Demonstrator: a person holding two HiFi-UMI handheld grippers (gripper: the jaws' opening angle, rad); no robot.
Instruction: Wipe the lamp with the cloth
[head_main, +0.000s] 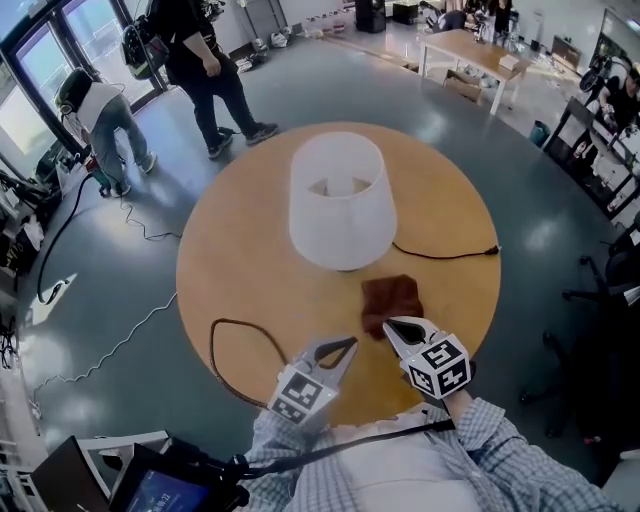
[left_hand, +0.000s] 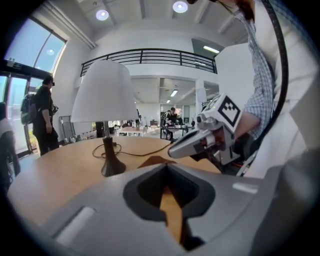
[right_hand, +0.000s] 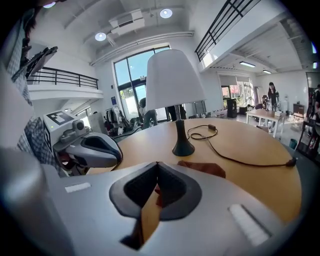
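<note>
Noting both tongs clenched, empty: left gripper (head_main: 349, 344) low over table (head_main: 235, 250), right gripper (head_main: 388, 325) tip at cloth (head_main: 393, 300), flat beside upright lamp (head_main: 338, 200). Consistent with wiping pending or finished; undecidable.

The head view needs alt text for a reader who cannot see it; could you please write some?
A white lamp stands on a round wooden table, a brown cloth beside it. The left gripper and right gripper, both shut, reach in below, the right at the cloth's edge.
</note>
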